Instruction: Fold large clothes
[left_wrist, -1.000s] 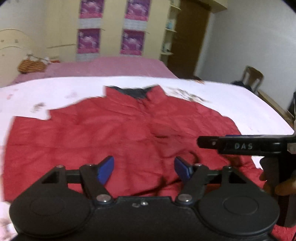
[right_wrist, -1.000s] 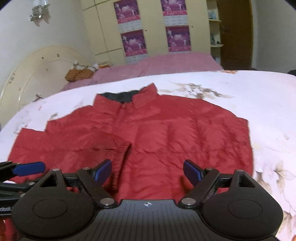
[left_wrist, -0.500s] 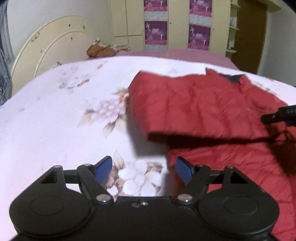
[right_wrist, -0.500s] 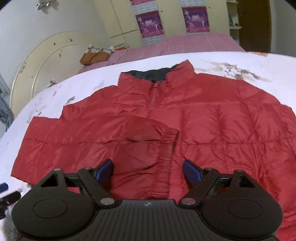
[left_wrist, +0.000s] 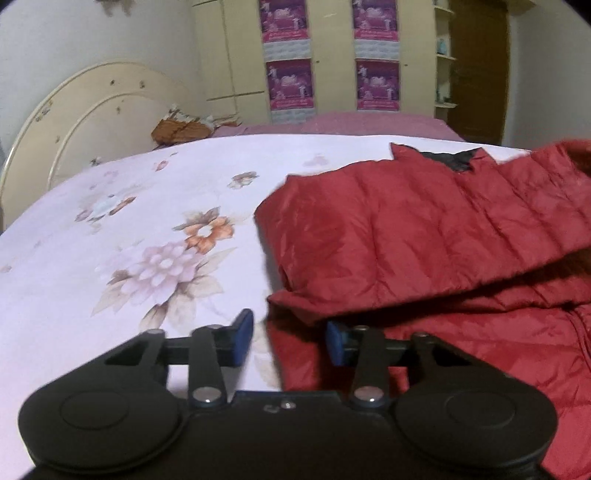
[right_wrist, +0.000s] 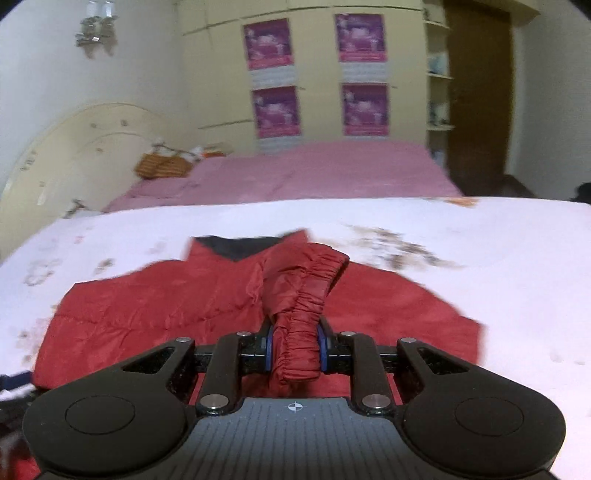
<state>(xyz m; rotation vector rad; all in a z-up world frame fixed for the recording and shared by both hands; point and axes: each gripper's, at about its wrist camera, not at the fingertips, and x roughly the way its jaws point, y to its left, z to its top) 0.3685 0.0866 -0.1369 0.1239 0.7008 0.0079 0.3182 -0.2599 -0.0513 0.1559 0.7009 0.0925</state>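
Note:
A red quilted jacket (left_wrist: 424, 236) with a dark collar lining lies on the floral bedsheet (left_wrist: 122, 229). In the left wrist view its left sleeve is lifted and carried across the body. My left gripper (left_wrist: 286, 338) is open and low at the jacket's left bottom edge, with the hem between its blue pads. My right gripper (right_wrist: 295, 349) is shut on the sleeve's elastic cuff (right_wrist: 306, 314) and holds it above the jacket's (right_wrist: 166, 302) chest.
A cream headboard (left_wrist: 81, 122) stands at the left. A pink bed (right_wrist: 314, 170) lies behind, with an orange basket (right_wrist: 162, 166) on it. Wardrobe doors with purple posters (right_wrist: 273, 110) and a brown door (right_wrist: 476, 92) are at the back.
My right gripper has shut on the sleeve cuff and lifted it over the jacket. My left gripper has swung to the jacket's left bottom edge and lowered; it stays open.

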